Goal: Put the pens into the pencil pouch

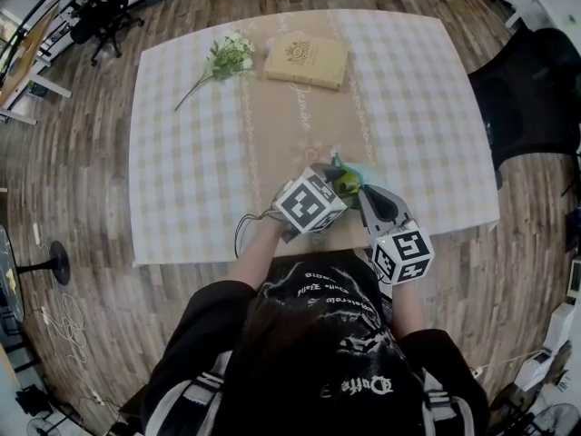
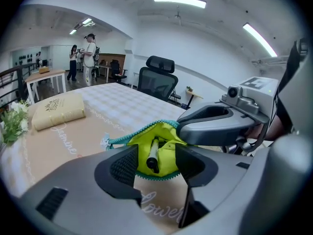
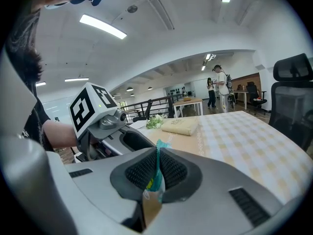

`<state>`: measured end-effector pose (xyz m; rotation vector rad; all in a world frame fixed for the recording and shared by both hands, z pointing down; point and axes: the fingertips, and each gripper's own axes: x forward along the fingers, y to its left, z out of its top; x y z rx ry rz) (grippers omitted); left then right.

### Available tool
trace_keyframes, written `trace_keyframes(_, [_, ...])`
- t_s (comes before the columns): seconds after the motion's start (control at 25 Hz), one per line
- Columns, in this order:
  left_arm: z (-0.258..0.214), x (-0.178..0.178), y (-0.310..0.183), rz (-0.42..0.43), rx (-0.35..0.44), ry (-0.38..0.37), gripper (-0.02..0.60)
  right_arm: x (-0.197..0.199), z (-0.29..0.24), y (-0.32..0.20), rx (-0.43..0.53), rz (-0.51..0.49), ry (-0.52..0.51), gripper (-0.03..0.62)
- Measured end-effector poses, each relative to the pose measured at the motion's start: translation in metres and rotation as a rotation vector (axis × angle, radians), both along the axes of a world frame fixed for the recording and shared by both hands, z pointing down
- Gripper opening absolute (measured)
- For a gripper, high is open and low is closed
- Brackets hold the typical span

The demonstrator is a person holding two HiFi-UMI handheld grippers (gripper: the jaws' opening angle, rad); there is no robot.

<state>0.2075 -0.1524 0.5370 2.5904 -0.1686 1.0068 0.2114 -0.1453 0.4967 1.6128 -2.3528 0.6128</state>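
Note:
A teal-zipped pencil pouch (image 1: 348, 182) with a yellow-green lining (image 2: 166, 136) lies open near the table's front edge. A black pen (image 2: 152, 155) rests inside its mouth, tip end down. My left gripper (image 2: 155, 169) is open, its pads standing either side of the pouch mouth and not touching the pen. In the head view it (image 1: 329, 189) sits just left of the pouch. My right gripper (image 3: 157, 176) is shut on the pouch's teal zipper edge (image 3: 158, 155) and holds that side up; it (image 1: 367, 196) reaches in from the right.
A checked tablecloth (image 1: 191, 153) covers the table. A cream book (image 1: 307, 60) and a sprig of white flowers (image 1: 225, 58) lie at the far side. A black office chair (image 1: 531, 89) stands to the right. People stand far off (image 2: 88, 58).

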Motion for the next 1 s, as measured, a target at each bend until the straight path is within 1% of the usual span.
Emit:
trace_keyframes(0.12, [-0.008, -0.003, 0.003, 0.020, 0.001, 0.039, 0.294, 0.005, 0.000, -0.002, 0.004, 0.017, -0.007, 0.029])
trace_keyframes(0.2, [-0.014, -0.009, 0.002, 0.014, 0.000, 0.070, 0.310, 0.007, 0.000, -0.003, 0.008, 0.025, -0.011, 0.029])
trace_keyframes(0.36, [-0.022, -0.023, -0.006, -0.061, -0.021, 0.144, 0.315, 0.009, -0.001, -0.004, 0.016, 0.038, -0.013, 0.029])
trace_keyframes(0.52, [-0.029, -0.046, -0.020, -0.196, -0.059, 0.220, 0.319, 0.012, -0.004, -0.007, 0.023, 0.046, -0.013, 0.029])
trace_keyframes(0.64, [-0.030, -0.071, -0.035, -0.314, -0.061, 0.255, 0.319, 0.014, -0.004, -0.010, 0.025, 0.046, -0.012, 0.029])
trace_keyframes(0.84, [-0.036, -0.121, -0.062, -0.542, -0.015, 0.318, 0.319, 0.005, -0.001, -0.013, 0.021, 0.037, -0.005, 0.029])
trace_keyframes(1.0, [-0.045, -0.160, -0.070, -0.643, 0.048, 0.331, 0.318, -0.008, 0.007, -0.014, -0.010, 0.022, 0.001, 0.029])
